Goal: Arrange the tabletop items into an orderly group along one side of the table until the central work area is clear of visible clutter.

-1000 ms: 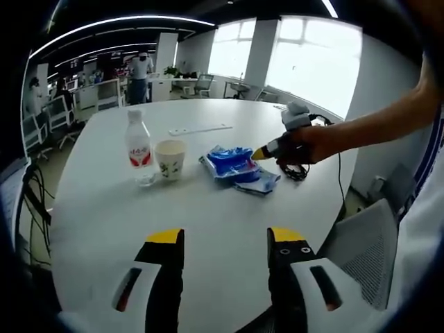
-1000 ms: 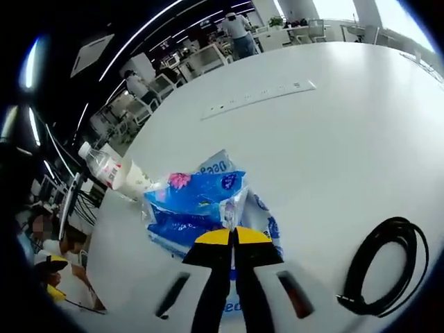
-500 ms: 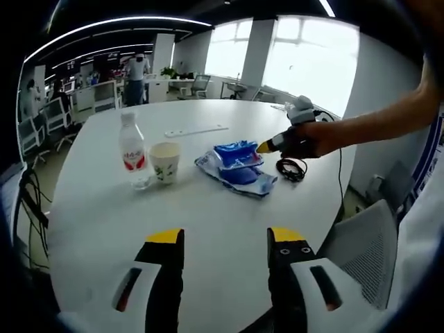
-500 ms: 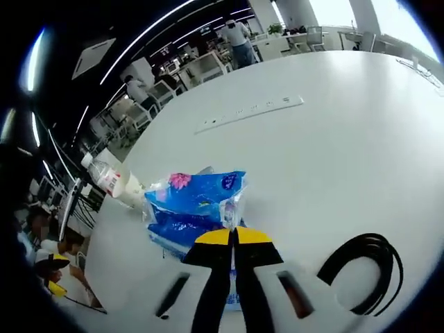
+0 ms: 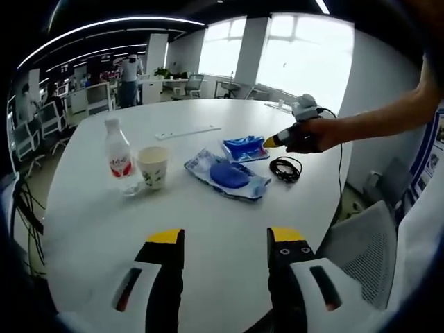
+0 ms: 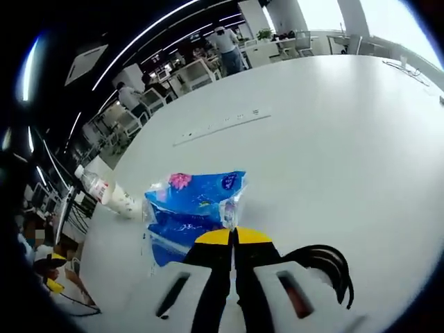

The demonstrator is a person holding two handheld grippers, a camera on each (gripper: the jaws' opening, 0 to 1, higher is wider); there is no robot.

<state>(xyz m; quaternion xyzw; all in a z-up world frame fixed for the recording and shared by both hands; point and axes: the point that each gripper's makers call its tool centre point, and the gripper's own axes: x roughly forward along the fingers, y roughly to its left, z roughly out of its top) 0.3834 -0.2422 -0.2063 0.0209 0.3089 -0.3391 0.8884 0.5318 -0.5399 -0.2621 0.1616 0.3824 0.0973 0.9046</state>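
My right gripper [image 6: 234,237] is shut on the corner of a blue tissue pack [image 6: 198,200] and holds it above the white table [image 6: 333,139]. In the left gripper view that pack [image 5: 244,148] hangs from the right gripper [image 5: 272,141], apart from a second blue packet in a clear wrapper [image 5: 229,177] lying on the table. A water bottle [image 5: 118,156] and a paper cup [image 5: 152,166] stand left of that packet. My left gripper [image 5: 225,239] is open over the near table edge, with nothing between its fingers.
A coiled black cable [image 5: 284,166] lies to the right of the packets, and just under the right gripper [image 6: 319,263]. A flat white strip [image 5: 184,131] lies farther back on the table. A grey chair [image 5: 368,243] stands at the right. Desks and people fill the background.
The right gripper has lifted the blue tissue pack off the other packet and carried it right, toward the cable. The left gripper's camera has drifted; its jaws stay open.
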